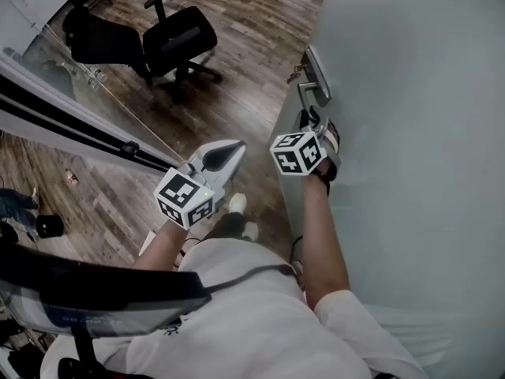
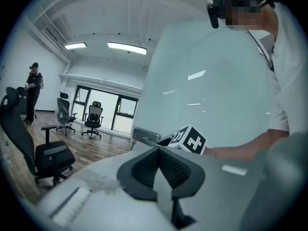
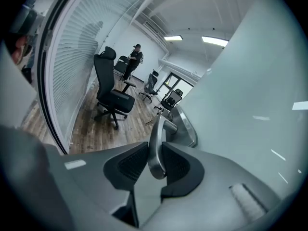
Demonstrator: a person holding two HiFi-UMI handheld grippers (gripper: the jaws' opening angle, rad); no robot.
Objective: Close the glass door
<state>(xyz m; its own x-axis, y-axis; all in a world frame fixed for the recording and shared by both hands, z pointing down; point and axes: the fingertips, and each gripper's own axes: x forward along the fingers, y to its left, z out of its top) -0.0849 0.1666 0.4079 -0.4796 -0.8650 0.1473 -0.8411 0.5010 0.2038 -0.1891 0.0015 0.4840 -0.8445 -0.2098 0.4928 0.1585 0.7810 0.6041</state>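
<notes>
The frosted glass door (image 1: pixel 410 133) fills the right side of the head view. Its metal lever handle (image 1: pixel 309 93) sticks out from a lock plate at the door's edge. My right gripper (image 1: pixel 317 126) is shut on that handle. In the right gripper view the steel handle (image 3: pixel 156 138) stands upright between the two dark pads of my right gripper (image 3: pixel 155 161). My left gripper (image 1: pixel 231 148) hangs free to the left of the door, over the floor, with its jaws together and nothing in them. In the left gripper view my left gripper (image 2: pixel 159 152) points toward the door (image 2: pixel 216 90).
A glass partition with a black frame (image 1: pixel 71 125) runs along the left. Black office chairs (image 1: pixel 170 42) stand on the wood floor beyond the door's edge. A person (image 3: pixel 135 56) stands far back in the room, near more chairs (image 2: pixel 92 119).
</notes>
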